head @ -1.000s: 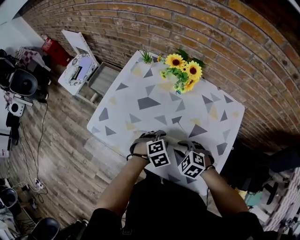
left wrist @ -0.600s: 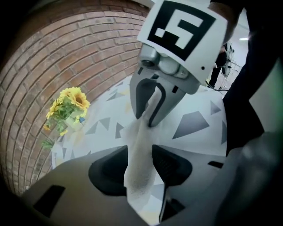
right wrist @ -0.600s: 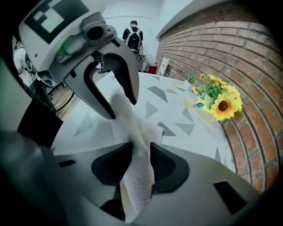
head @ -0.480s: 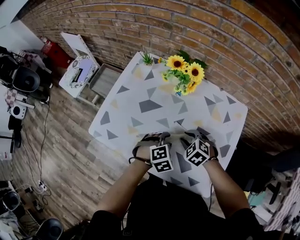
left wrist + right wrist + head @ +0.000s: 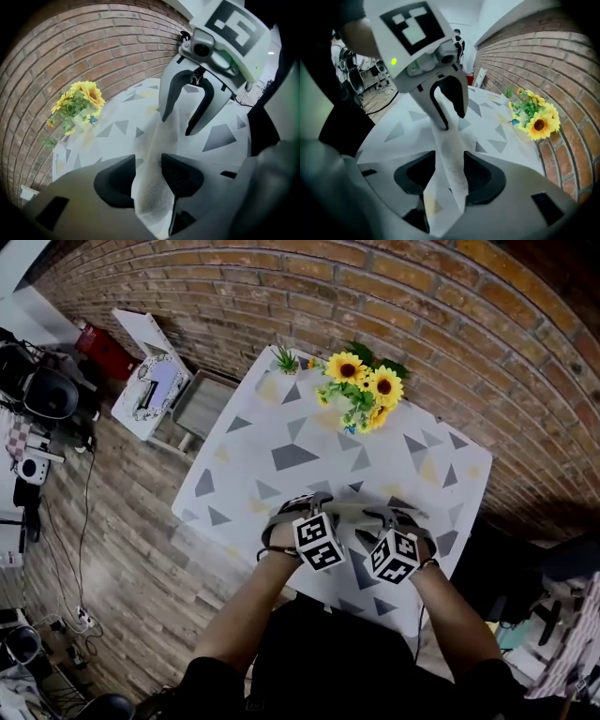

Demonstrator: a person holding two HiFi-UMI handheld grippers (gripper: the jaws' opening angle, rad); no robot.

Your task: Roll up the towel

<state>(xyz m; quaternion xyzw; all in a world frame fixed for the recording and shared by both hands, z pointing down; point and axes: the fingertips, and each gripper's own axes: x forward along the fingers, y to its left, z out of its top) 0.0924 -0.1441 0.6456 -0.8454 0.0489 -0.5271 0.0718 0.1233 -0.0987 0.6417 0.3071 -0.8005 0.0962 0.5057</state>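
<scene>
The towel (image 5: 349,509) is white cloth bunched into a narrow band that runs between my two grippers near the table's near edge. My left gripper (image 5: 314,505) is shut on one end, and the cloth (image 5: 157,140) fills the gap between its pads (image 5: 183,173). My right gripper (image 5: 394,515) grips the other end (image 5: 449,154); its jaws have just been opening a little, with the towel still between them and touching both pads. Each gripper view shows the other gripper across the band: the right (image 5: 177,125) and the left (image 5: 451,121).
The table (image 5: 281,427) has a white top with grey and yellow triangles. A bunch of sunflowers (image 5: 364,385) and a small green plant (image 5: 284,359) stand at its far edge against the brick wall. Equipment and a white board (image 5: 145,381) lie on the floor at the left.
Both grippers have moved a little farther onto the table from its near edge. They came close together half a second ago and now stand slightly wider apart with the towel stretched between them.
</scene>
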